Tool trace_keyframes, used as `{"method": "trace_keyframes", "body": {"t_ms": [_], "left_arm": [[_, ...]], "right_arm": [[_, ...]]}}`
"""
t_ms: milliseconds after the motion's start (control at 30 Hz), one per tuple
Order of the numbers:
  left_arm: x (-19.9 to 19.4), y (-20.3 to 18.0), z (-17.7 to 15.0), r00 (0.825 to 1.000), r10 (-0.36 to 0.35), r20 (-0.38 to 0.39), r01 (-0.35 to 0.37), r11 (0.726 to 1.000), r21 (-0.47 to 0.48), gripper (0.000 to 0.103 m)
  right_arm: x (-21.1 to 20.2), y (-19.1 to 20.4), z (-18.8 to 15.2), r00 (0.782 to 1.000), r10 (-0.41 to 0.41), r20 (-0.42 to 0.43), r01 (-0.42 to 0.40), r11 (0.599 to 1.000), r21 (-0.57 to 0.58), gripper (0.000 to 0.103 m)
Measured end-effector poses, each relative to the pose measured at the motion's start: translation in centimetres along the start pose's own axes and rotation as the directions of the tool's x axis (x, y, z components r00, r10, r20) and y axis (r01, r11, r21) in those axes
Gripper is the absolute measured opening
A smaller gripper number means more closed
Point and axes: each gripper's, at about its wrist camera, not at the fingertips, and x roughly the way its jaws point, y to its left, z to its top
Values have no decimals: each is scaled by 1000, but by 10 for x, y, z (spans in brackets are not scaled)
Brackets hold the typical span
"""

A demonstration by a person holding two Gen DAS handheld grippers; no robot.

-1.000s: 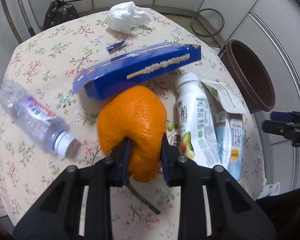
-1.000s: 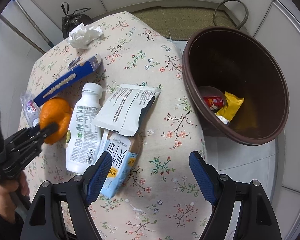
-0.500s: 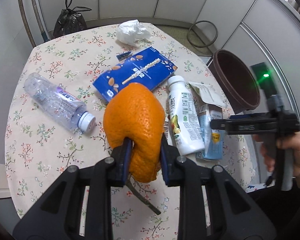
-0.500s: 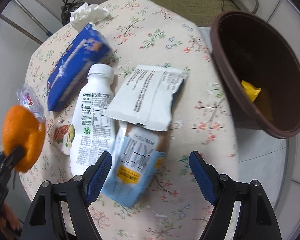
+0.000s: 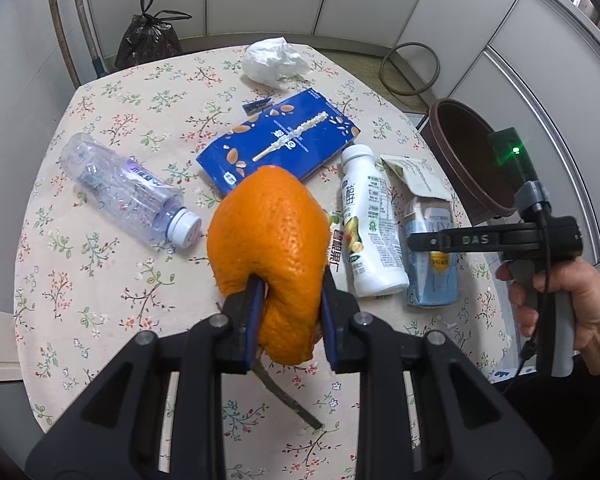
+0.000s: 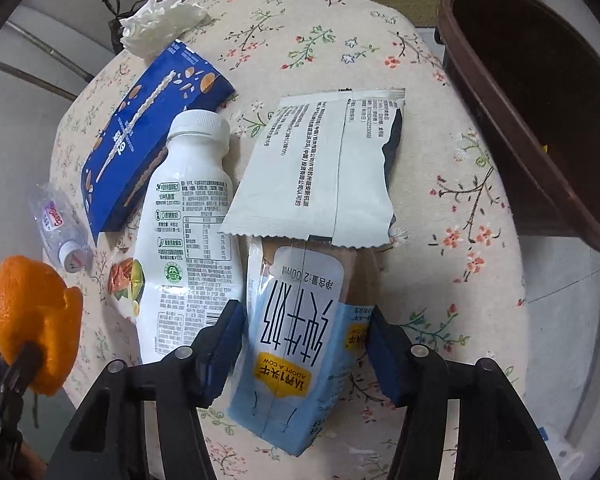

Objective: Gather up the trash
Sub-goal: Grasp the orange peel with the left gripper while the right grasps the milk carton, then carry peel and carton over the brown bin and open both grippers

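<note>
My left gripper (image 5: 290, 322) is shut on an orange peel (image 5: 270, 252) and holds it above the floral table (image 5: 100, 264); the peel also shows in the right wrist view (image 6: 34, 316). My right gripper (image 6: 306, 350) is open, its fingers on either side of a light blue milk carton (image 6: 296, 344) lying on the table (image 6: 440, 184), not touching it that I can see. A white bottle (image 6: 188, 224), a white wrapper (image 6: 324, 172), a blue box (image 6: 148, 128), a clear plastic bottle (image 5: 128, 192) and crumpled paper (image 5: 274, 62) lie on the table.
A brown trash bin (image 6: 540, 96) stands off the table's right edge; it also shows in the left wrist view (image 5: 468, 156). A black bag (image 5: 148, 40) sits on the floor behind the table. A twig (image 5: 288, 396) lies near the front edge.
My left gripper rose with the orange peel, away from the table. My right gripper moved down and left toward the milk carton, which now lies between its open fingers.
</note>
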Motion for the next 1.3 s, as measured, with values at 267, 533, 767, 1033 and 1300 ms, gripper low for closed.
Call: {"method": "trace_keyframes", "body": {"t_ms": [267,533,767,1033,1300], "left_arm": [[-7,-5,0,1000,2,24,-2,1000,0,28],[-14,-22,4,998,-11,56,10,1000,10,28],[-24,-55,15,994,-34,100,29,998,49,28],[-36,-110,30,985,-53,163,30,989,142,28],[-30,-181,51,976,-107,189,57,966,251,28]], "right_arm": [[-36,-3,-10,995,96,22,-95,994,-55,57],[-80,-7,-26,981,175,83,-165,980,-114,57],[-133,-31,-30,955,197,222,-178,979,-103,57],[-192,-70,-27,911,148,385,-134,989,-61,57],[-225,-112,-25,870,54,491,-59,998,-4,57]]}}
